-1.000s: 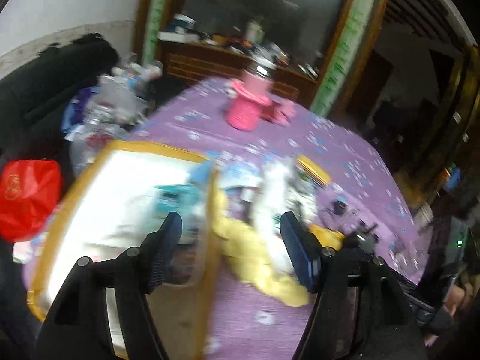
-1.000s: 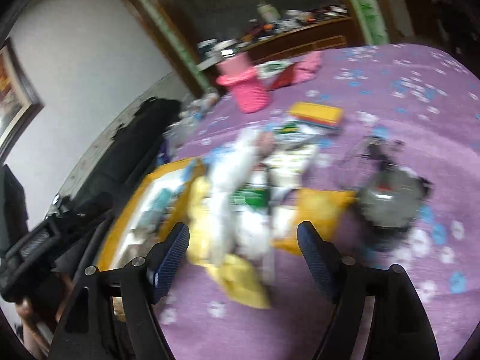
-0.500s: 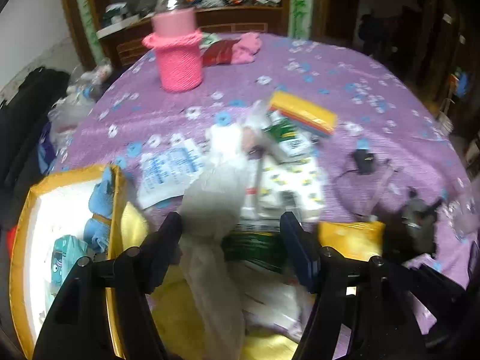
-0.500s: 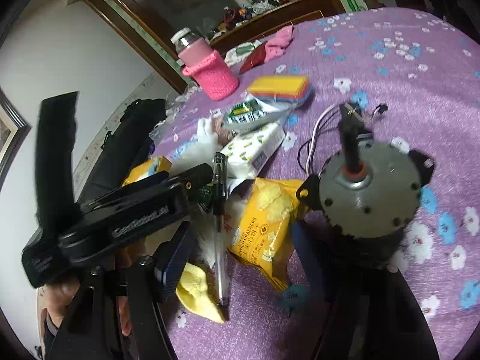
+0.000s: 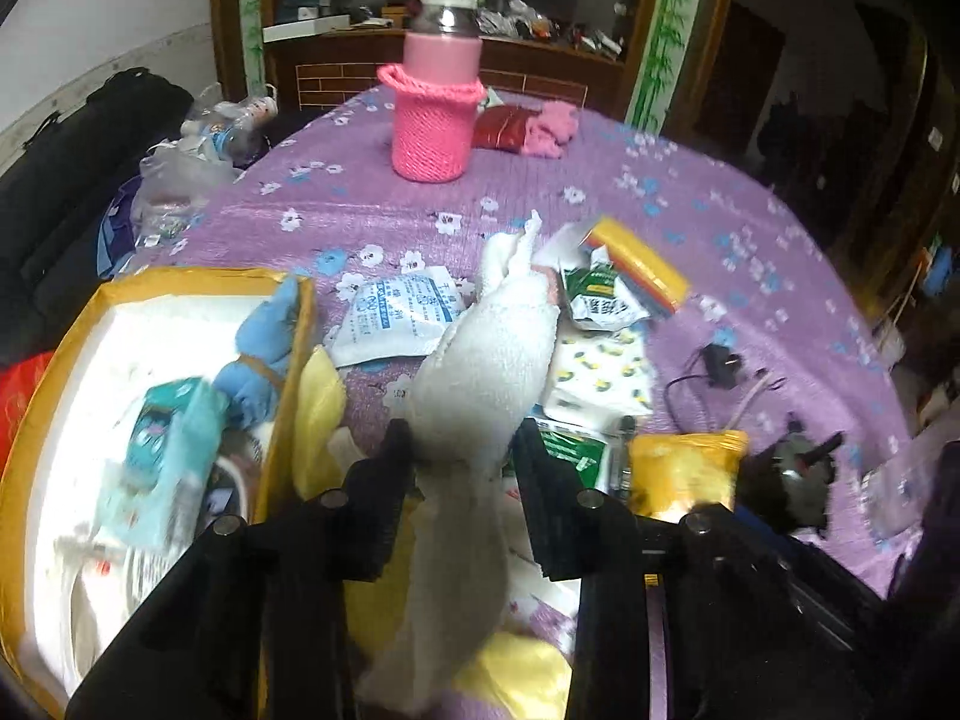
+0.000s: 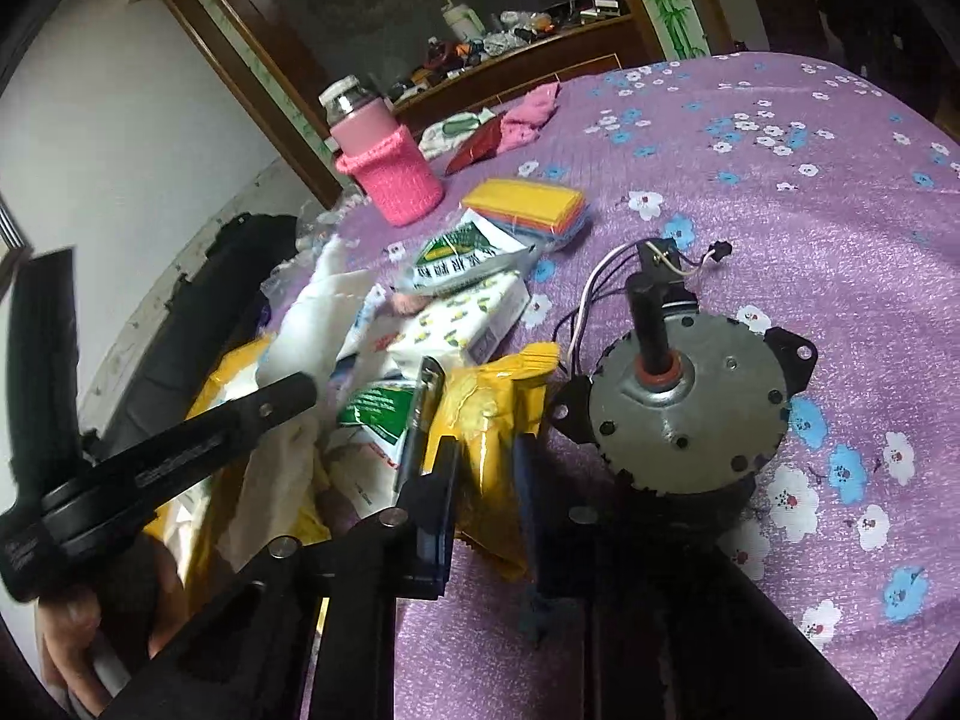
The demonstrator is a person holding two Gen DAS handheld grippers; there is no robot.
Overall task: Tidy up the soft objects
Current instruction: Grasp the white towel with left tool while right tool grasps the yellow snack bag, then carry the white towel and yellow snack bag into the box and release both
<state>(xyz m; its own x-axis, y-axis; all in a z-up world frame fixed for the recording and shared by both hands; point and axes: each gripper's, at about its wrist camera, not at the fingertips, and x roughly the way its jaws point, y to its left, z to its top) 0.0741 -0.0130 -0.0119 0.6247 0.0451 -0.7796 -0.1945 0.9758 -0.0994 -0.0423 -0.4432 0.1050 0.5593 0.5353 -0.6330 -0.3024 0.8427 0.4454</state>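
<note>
- The white towel is a soft, fluffy cloth bunched into a long roll; it lies over the pile of packets on the purple flowered tablecloth, just right of the yellow-rimmed box.
- My left gripper is closing, its jaws narrowed on the towel's lower part, both pads against the cloth.
- My right gripper is closing too, its jaws narrow on the yellow packet, a crinkled soft pouch lying just beside the grey motor.
- Only the left wrist view shows inside the box: a blue plush toy against its right wall and a teal packet on the white lining.
- Only the right wrist view shows the motor clearly, shaft up and wires trailing, and a black pen lying against the yellow packet's left edge.
- The right wrist view also shows my left gripper from the side, with my hand on its handle.
- Both views show the pink knitted bottle sleeve standing at the far side.
</note>
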